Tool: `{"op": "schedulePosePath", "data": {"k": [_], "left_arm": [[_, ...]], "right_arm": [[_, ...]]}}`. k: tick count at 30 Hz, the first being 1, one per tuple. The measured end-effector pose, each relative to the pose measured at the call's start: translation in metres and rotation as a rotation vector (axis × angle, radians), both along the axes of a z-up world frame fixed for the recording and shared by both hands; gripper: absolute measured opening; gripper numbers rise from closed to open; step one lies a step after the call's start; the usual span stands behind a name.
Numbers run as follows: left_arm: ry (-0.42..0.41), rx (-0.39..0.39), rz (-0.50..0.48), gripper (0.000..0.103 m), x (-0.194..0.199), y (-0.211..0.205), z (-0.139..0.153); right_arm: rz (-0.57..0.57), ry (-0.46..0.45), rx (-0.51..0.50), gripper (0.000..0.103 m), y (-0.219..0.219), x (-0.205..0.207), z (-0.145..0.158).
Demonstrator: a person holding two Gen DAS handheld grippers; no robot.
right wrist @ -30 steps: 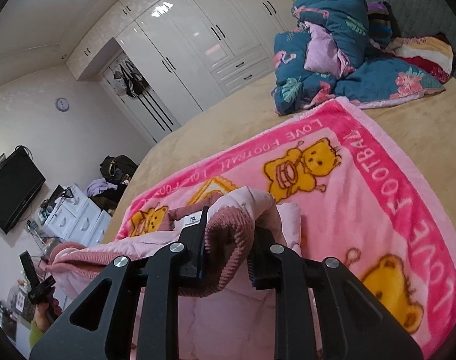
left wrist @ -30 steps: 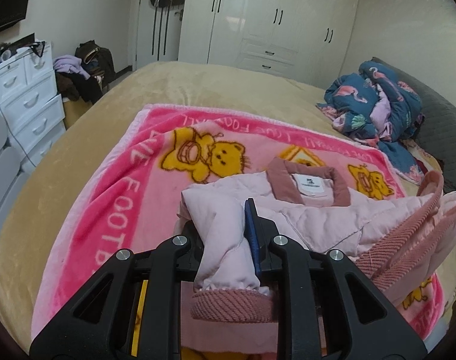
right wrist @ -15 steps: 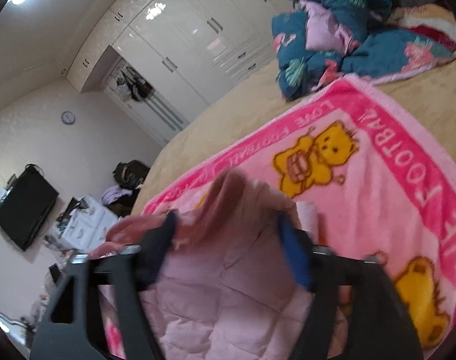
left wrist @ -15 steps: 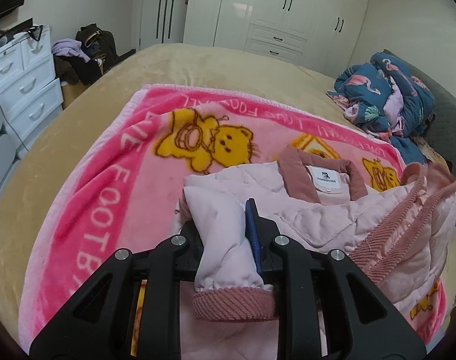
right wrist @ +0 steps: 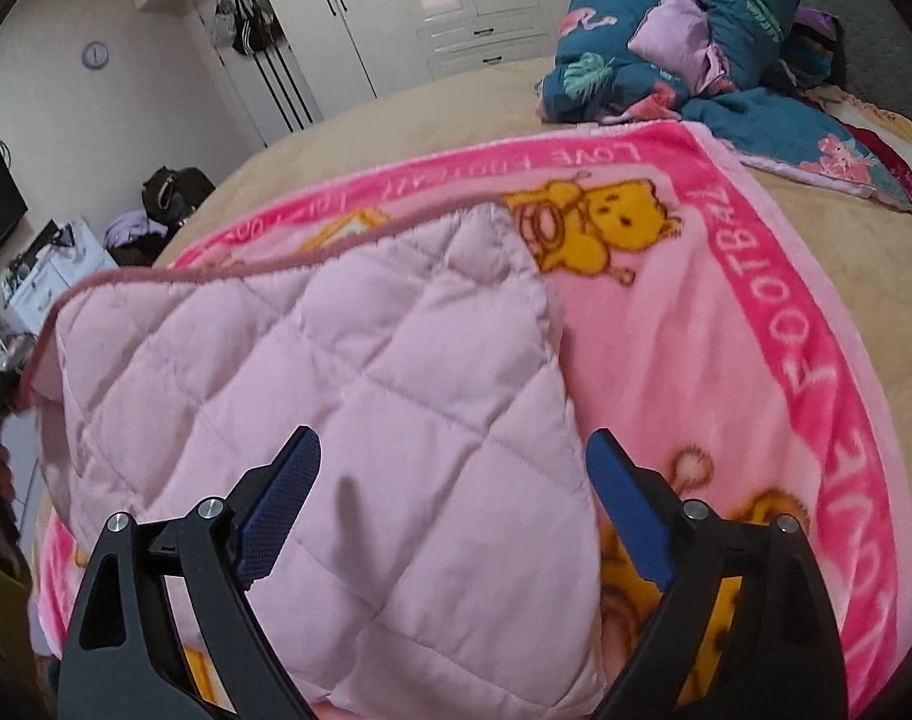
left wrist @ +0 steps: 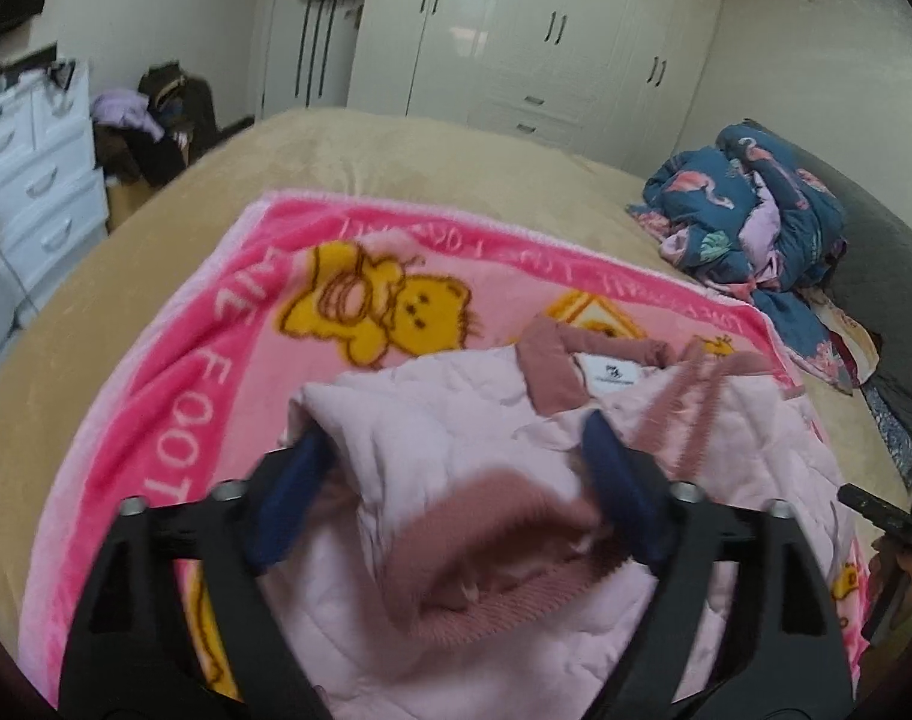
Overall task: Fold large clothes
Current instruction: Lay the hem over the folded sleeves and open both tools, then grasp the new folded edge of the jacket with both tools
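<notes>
The pink quilted jacket (left wrist: 456,420) lies on the pink bear-print blanket (left wrist: 216,360), which is spread over the tan bed (left wrist: 396,156), likely so the garment has a flat, clean surface to be folded on. In the left wrist view the left gripper (left wrist: 456,480) has its blue-padded fingers spread wide, one at 9 o'clock and one at 3 o'clock of the ribbed sleeve cuff (left wrist: 492,558), which sits loose between them and is not pinched; the cuff appears to rest on the jacket body, as though the sleeve is laid inward for the fold. The collar (left wrist: 552,372) with its white label (left wrist: 612,373) lies at 12 o'clock from that gripper, toward the far blanket edge. In the right wrist view the right gripper (right wrist: 450,510) is likewise spread, its fingers astride the quilted panel (right wrist: 336,390) without gripping it; that panel lies folded across the jacket with a corner pointing to 1 o'clock. A heap of dark floral bedding (right wrist: 684,36) sits well apart at 1 o'clock, out of the working area. Judging by both open grips, a fold seems just laid down and the next edge is yet to be chosen.
</notes>
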State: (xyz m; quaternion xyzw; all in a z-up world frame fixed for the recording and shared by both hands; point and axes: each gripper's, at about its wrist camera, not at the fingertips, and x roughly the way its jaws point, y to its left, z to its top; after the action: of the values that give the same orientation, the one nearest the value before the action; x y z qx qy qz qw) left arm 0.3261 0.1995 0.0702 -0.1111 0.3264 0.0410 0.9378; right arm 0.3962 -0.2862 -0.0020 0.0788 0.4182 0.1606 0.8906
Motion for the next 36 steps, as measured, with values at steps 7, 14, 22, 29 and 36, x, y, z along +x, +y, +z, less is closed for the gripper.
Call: {"op": "schedulePosePath", "data": {"k": [7,14,22,29,36], "left_arm": [[-0.083,0.159,0.038,0.094,-0.031,-0.003,0.016],[0.076,0.078,0.044,0.094,-0.049,0.037,-0.053],[0.120,-0.029,-0.072,0.093,-0.055,0.034,-0.094],[0.076,0.052,-0.051,0.010,-0.050,0.012,-0.077],[-0.016,0.049,-0.018,0.010,-0.030,0.015,-0.035]], "right_arm": [[-0.001,-0.024,-0.025,0.091,-0.001,-0.004,0.000],[0.006,-0.048,-0.054,0.091,-0.009,-0.014,-0.004],[0.058,-0.039,-0.072,0.072,-0.004,-0.023,-0.027],[0.042,-0.130,-0.120,0.020,0.003,-0.041,-0.013],[-0.032,-0.271,-0.076,0.017,0.002,-0.032,0.042]]}}
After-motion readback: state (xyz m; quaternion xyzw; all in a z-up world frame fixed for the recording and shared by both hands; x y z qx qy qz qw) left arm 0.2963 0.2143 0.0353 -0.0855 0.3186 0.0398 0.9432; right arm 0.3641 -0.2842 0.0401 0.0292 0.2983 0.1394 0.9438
